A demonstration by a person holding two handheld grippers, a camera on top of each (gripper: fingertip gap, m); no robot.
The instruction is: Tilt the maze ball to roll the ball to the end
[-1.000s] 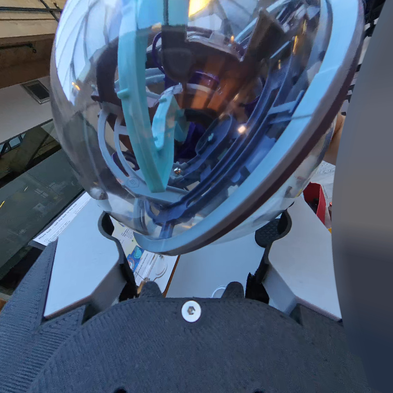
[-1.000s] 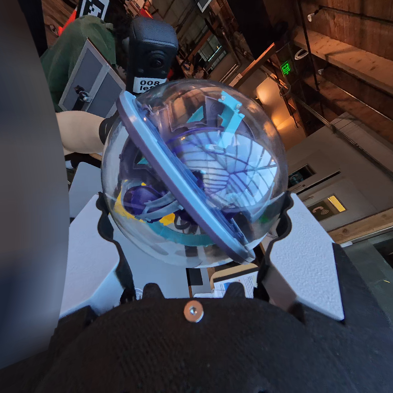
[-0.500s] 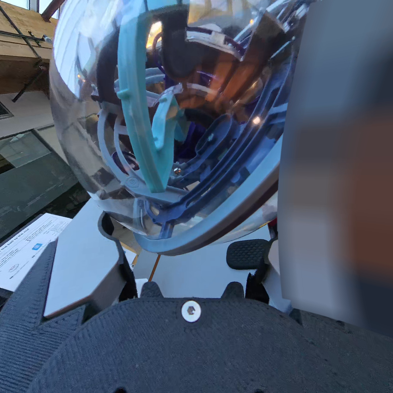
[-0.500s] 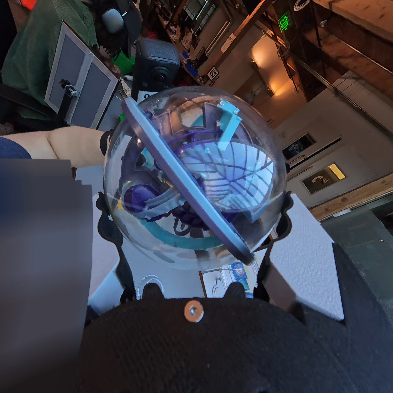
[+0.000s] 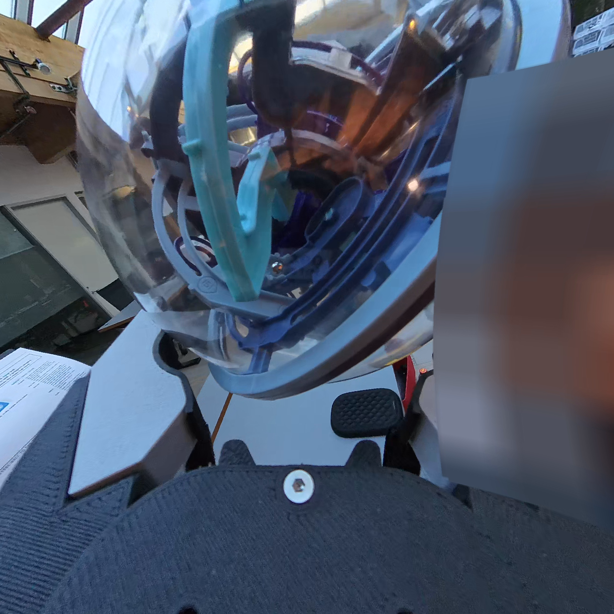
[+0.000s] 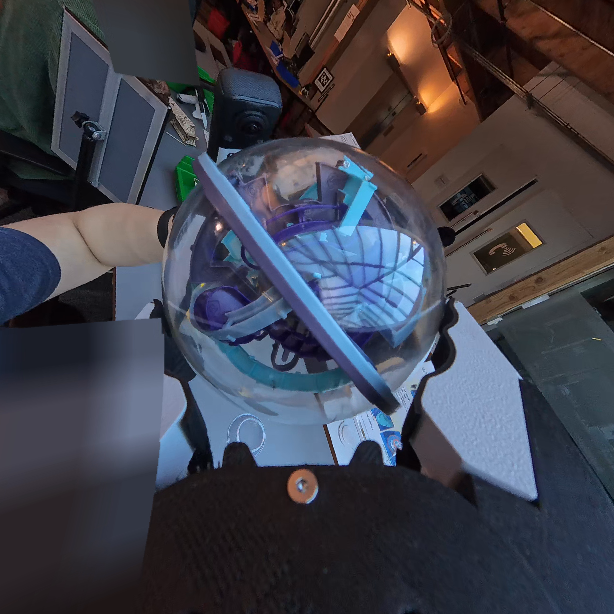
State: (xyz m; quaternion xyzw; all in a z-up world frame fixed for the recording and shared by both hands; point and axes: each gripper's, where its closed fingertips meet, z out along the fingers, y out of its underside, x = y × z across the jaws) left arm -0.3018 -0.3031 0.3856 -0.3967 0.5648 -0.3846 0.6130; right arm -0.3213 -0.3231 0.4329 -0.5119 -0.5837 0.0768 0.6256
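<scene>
1. My left gripper [image 5: 285, 375] cradles the maze ball [image 5: 265, 186]; its left finger touches the clear shell at 7 o'clock, while the right pad [image 5: 365, 413] sits bare below the grey rim, so I cannot tell whether it grips.
2. The small steel ball [image 5: 276, 266] rests on a blue track beside the teal rail [image 5: 212, 166].
3. My right gripper [image 6: 300, 332] clamps the maze ball [image 6: 302, 279], fingers [image 6: 445, 339] pressed at 9 and 3 o'clock, above the white surface [image 6: 292, 442].
4. A forearm [image 6: 116, 234] reaches in at 9 o'clock.
</scene>
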